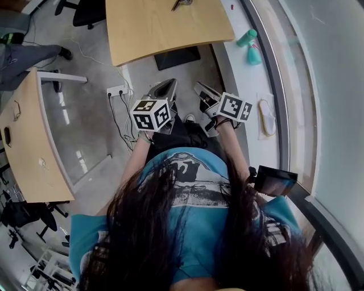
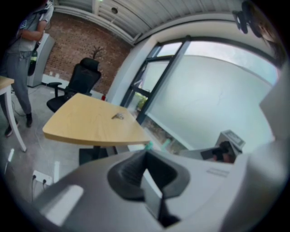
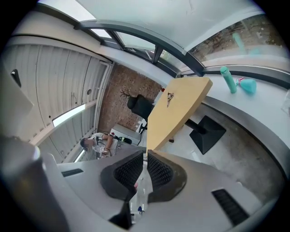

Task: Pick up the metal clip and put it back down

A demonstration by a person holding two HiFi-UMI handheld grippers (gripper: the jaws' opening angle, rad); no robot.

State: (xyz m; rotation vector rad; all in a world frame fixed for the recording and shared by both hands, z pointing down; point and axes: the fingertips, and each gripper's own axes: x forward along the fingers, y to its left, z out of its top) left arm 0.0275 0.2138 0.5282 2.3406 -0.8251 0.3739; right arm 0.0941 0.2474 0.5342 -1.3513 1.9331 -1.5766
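Head view: a grey concrete floor, with a wooden table (image 1: 165, 28) ahead on a dark base plate (image 1: 177, 58). The metal clip (image 1: 182, 3) lies at the table's far edge, well apart from both tools. A second wooden table (image 1: 28, 148) stands at the left and a power strip (image 1: 116, 90) lies on the floor between the two. Along the right runs a window ledge (image 1: 242, 74) with a teal bottle (image 1: 247, 38) on it. The left gripper (image 1: 165, 88) and right gripper (image 1: 202, 92) are held over the floor in front of the person's blue shirt (image 1: 187, 227).

Left gripper view: the jaws are pressed together with nothing between them. Beyond them is the table (image 2: 86, 124), with the clip (image 2: 118, 116) toward its window-side edge. Behind stand a black office chair (image 2: 84, 77) and a brick wall (image 2: 77, 41), and a person (image 2: 22, 50) stands at the left.

Right gripper view: the jaws are narrowed to a thin slit and hold nothing. The table (image 3: 176, 115) shows tilted, the clip (image 3: 170, 97) near its far end. The bottle (image 3: 228, 79) stands on the ledge (image 3: 267, 104).
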